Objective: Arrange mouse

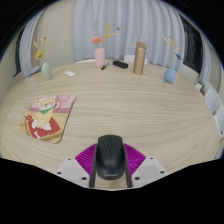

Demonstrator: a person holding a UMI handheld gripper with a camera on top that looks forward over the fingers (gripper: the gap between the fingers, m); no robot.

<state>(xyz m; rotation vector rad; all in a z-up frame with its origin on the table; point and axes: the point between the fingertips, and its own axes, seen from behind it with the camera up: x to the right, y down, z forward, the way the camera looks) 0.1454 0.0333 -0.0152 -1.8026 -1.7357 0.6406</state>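
Note:
A black computer mouse (110,160) sits between my two fingers, its tail end towards the camera. The magenta pads (88,158) press against both of its sides, so my gripper (110,152) is shut on it. The mouse is low over the light wooden table (140,105), near the table's front edge; I cannot tell whether it touches the wood. A mouse mat with a cartoon picture (47,115) lies on the table ahead and to the left of the fingers, apart from the mouse.
Along the table's far edge stand a vase with flowers (45,68), a pink vase (100,57), a tan bottle (139,58) and a blue vase (172,72). A small dark object (120,65) and a white one (71,72) lie there too.

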